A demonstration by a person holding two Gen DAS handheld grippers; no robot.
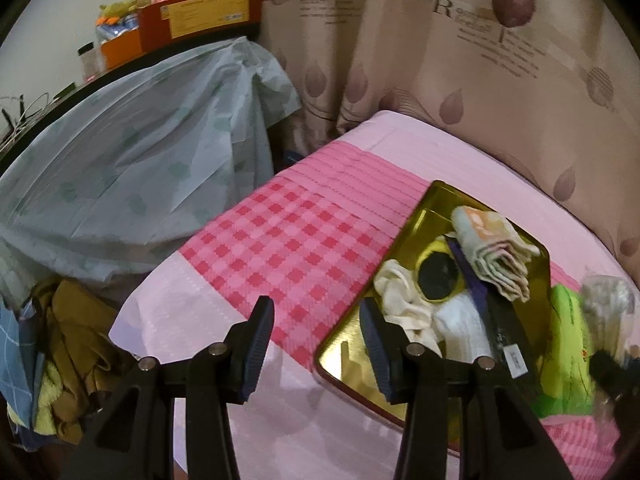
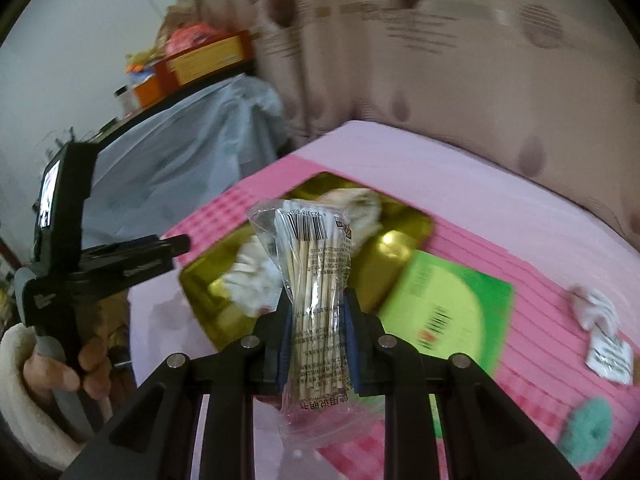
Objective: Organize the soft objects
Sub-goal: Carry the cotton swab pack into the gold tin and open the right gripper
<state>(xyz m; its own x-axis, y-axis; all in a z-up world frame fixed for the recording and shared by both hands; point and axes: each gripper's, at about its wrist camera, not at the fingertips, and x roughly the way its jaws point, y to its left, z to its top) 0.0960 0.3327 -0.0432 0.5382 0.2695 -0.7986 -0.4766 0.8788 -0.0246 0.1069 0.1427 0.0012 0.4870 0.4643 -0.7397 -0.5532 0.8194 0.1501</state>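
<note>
A gold tray (image 1: pixel 360 344) lies on the pink checked tablecloth (image 1: pixel 288 240). It holds a folded pale towel (image 1: pixel 496 256), a cream cloth (image 1: pixel 404 300) and a white cloth (image 1: pixel 460 320). My left gripper (image 1: pixel 316 306) hangs open above the tray's near-left corner, with nothing between its fingers. My right gripper (image 2: pixel 316 308) is shut on a clear packet of thin wooden sticks (image 2: pixel 316 264), held upright over the table in front of the tray (image 2: pixel 200 280). The right wrist view also shows the left gripper (image 2: pixel 176 246) at the left, with a hand in a fleecy white sleeve holding it.
A green packet (image 2: pixel 452 312) lies right of the tray. Further right are a small white cloth (image 2: pixel 592 304), a paper tag (image 2: pixel 608 356) and a teal round pad (image 2: pixel 588 428). A pale blue covered object (image 1: pixel 140 168) stands left of the table, with curtains (image 1: pixel 440 60) behind.
</note>
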